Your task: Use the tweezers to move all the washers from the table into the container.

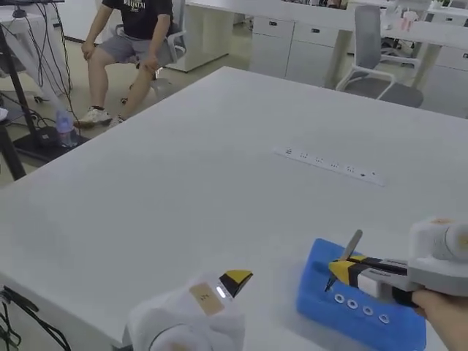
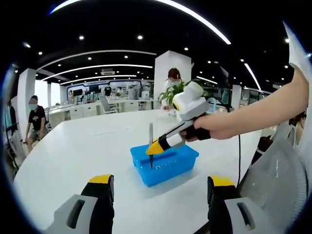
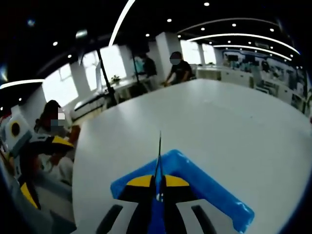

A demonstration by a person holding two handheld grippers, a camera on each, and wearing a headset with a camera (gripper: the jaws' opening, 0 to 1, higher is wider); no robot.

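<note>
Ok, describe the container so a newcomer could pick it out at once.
Start at the big white table and look to its near right, nearer than the long white power strip. The container sits there, a shallow rectangular tray with a row of small washers inside, the right gripper holding tweezers over it. It is the only bright blue thing on the table.

- Container: blue, shallow, open, on your table.
- Washers: four pale rings in a row inside it.
- Tweezers: silver, pinched in your right gripper, tips down over the container.
</note>
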